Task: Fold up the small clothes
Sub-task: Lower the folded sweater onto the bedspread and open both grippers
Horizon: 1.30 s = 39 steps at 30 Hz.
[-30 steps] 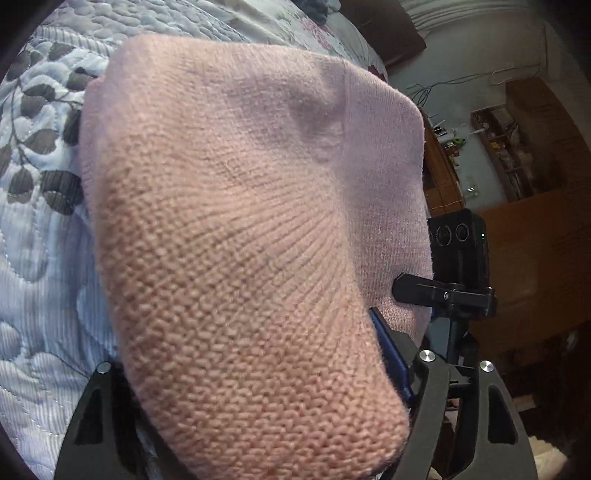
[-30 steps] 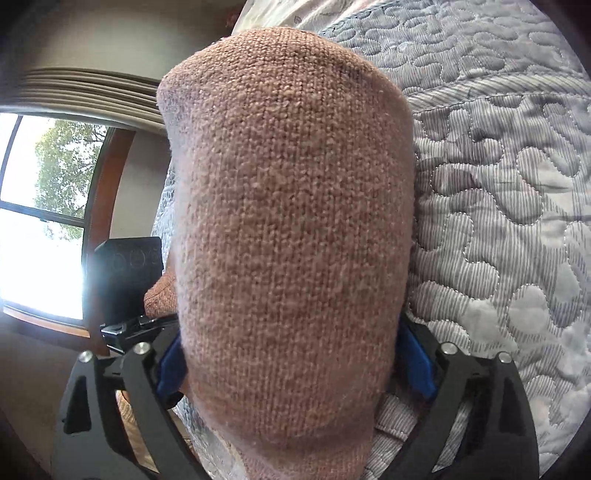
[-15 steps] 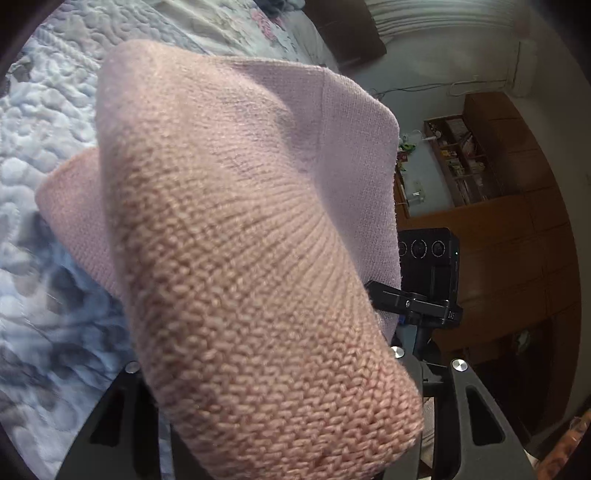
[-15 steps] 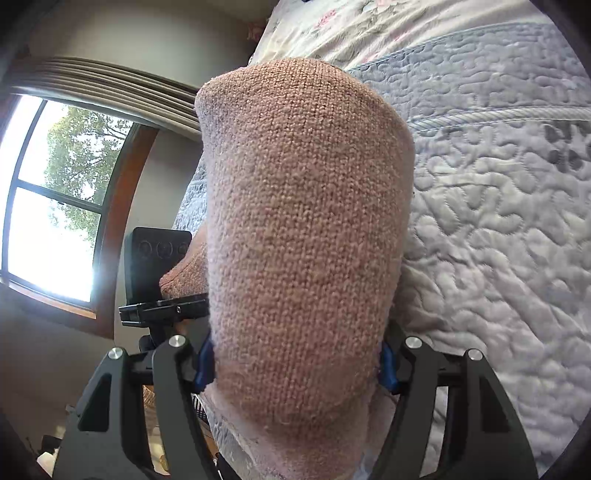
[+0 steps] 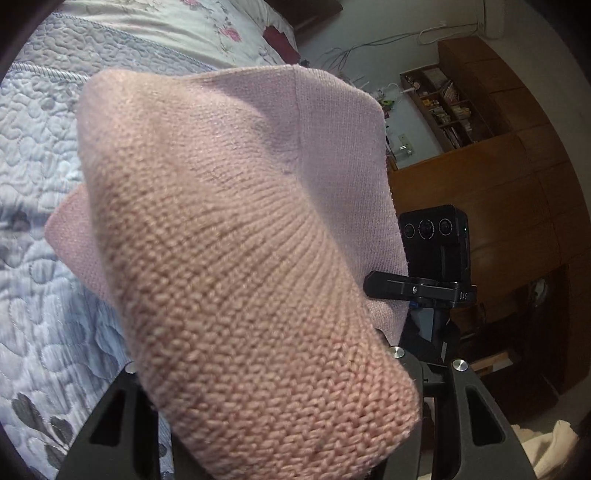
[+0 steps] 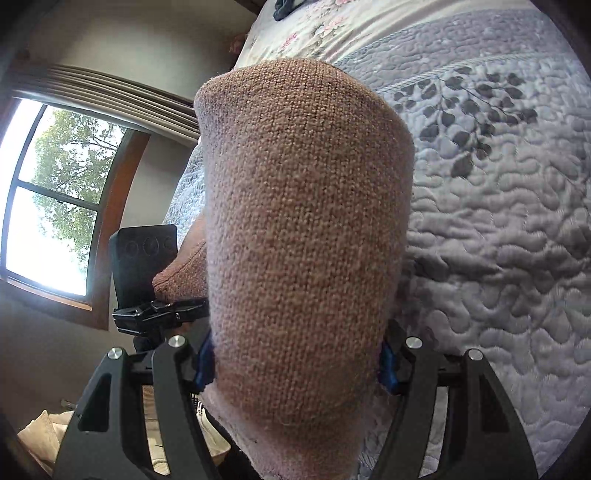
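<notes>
A pink knitted garment (image 5: 236, 229) fills the left wrist view, draped over the fingers of my left gripper (image 5: 269, 417), which is shut on its edge. In the right wrist view the same pink knit (image 6: 306, 236) hangs over my right gripper (image 6: 295, 365), clamped between its blue-padded fingers (image 6: 386, 363). Both grippers hold the garment lifted above the quilted bedspread (image 6: 509, 229). The fingertips of both are hidden under the cloth. The other gripper's black camera block (image 5: 434, 236) shows past the knit.
The grey-blue quilted bedspread (image 5: 40, 155) with leaf print lies below, with floral bedding (image 5: 177, 22) beyond it. Wooden cabinets and shelves (image 5: 517, 177) stand to the right of the bed. A window (image 6: 55, 199) is on the other side. Pale cloth (image 6: 40, 435) lies low beside the bed.
Both grippers have lifted and tilted with the knit still held; more of the room and far bedding shows. A lower fold of the garment has come into sight at the left.
</notes>
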Available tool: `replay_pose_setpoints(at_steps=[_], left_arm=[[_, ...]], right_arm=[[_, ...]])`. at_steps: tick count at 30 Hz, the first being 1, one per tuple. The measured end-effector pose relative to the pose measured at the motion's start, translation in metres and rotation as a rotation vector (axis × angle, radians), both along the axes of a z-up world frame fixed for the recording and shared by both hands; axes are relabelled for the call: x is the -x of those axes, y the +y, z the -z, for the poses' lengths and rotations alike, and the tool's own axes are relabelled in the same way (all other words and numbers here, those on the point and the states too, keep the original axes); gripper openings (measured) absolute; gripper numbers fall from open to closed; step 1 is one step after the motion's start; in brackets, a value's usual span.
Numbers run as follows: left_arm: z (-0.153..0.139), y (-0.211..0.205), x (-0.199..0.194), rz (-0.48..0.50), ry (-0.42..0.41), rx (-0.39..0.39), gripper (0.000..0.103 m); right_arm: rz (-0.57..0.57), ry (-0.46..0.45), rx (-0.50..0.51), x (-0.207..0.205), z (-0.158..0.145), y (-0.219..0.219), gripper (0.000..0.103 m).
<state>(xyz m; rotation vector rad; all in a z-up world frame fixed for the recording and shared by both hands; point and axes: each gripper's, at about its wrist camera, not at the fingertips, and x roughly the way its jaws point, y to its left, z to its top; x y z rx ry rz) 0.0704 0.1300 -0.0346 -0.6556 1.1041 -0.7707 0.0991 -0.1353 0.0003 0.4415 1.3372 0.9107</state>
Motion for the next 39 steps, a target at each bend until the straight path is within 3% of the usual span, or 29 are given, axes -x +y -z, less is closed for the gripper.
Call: replay_pose_setpoints(at_steps=[8, 10, 13, 17, 23, 29, 30, 34, 37, 39], left_arm=[[0.055, -0.026, 0.015, -0.025, 0.059, -0.067, 0.054], [0.067, -0.024, 0.017, -0.045, 0.079, -0.057, 0.058], [0.074, -0.023, 0.025, -0.069, 0.041, -0.075, 0.06], [0.069, -0.019, 0.036, -0.103, 0.042, -0.107, 0.065], [0.036, -0.015, 0.062, -0.168, 0.014, -0.222, 0.068], [-0.003, -0.018, 0.128, -0.186, -0.179, -0.396, 0.068], [-0.005, -0.02, 0.136, -0.182, -0.194, -0.422, 0.068], [-0.002, -0.039, 0.137, -0.173, -0.194, -0.507, 0.068], [0.013, -0.042, 0.138, -0.181, -0.145, -0.569, 0.067], [0.025, -0.038, 0.14, -0.185, -0.105, -0.578, 0.069]], right_arm=[[0.051, 0.058, 0.029, 0.015, 0.062, -0.027, 0.068], [0.047, 0.03, 0.051, 0.018, 0.068, -0.024, 0.073], [0.066, 0.063, 0.036, 0.023, 0.078, -0.02, 0.081], [0.085, 0.067, 0.036, 0.032, 0.078, -0.017, 0.084], [0.095, 0.067, 0.056, 0.081, 0.071, -0.039, 0.086], [0.099, 0.027, 0.131, 0.137, 0.066, -0.055, 0.085], [0.106, 0.018, 0.144, 0.141, 0.065, -0.056, 0.079], [0.116, -0.028, 0.212, 0.174, 0.064, -0.055, 0.075], [0.133, -0.05, 0.275, 0.191, 0.065, -0.053, 0.062], [0.148, -0.052, 0.284, 0.196, 0.061, -0.05, 0.062]])
